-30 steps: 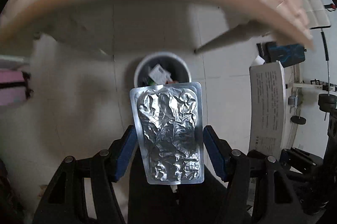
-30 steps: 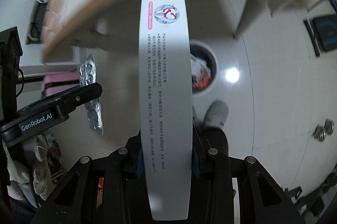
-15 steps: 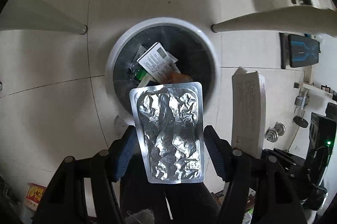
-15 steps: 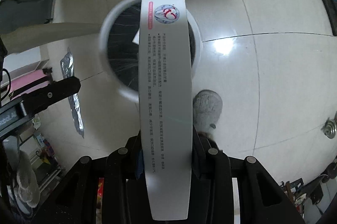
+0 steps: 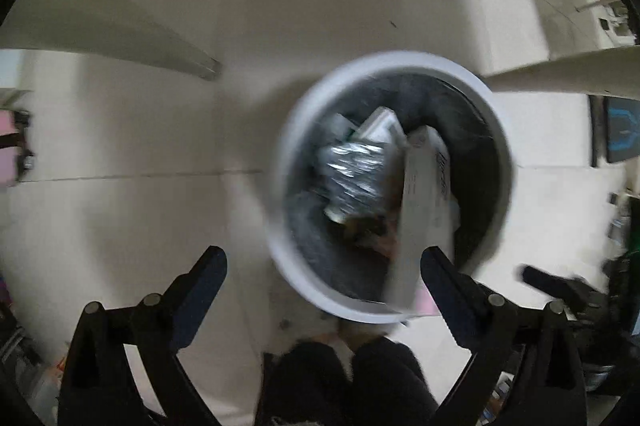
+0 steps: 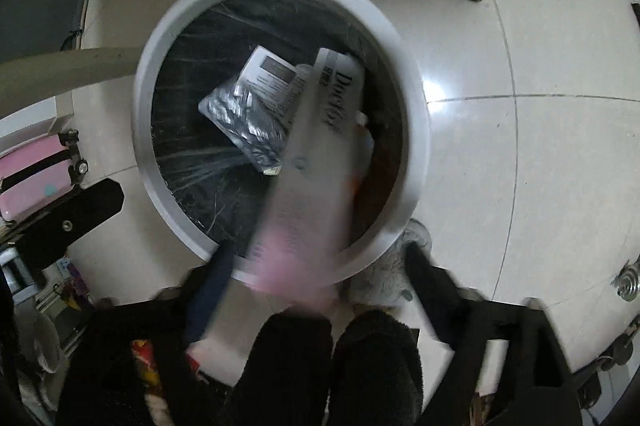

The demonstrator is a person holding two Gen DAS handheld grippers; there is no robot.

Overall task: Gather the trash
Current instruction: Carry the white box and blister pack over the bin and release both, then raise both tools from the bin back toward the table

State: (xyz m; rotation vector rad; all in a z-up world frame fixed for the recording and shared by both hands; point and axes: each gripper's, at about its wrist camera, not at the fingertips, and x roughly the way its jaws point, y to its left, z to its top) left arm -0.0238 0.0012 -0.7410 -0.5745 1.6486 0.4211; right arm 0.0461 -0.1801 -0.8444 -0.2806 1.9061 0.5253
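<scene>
Both grippers, left [image 5: 320, 278] & right [image 6: 316, 282], just sprang open, fingers apart; foil [image 5: 354, 180] & box [image 6: 316, 162] dropping into bin [image 6: 416, 130], both pcs binned.

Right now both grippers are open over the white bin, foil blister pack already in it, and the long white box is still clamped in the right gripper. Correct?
Not quite. The right gripper has just opened and the long white box, blurred, is tipping into the white bin, unclamped, per the right wrist view. The rest holds: the left gripper is open, foil blister pack in the bin.
</scene>
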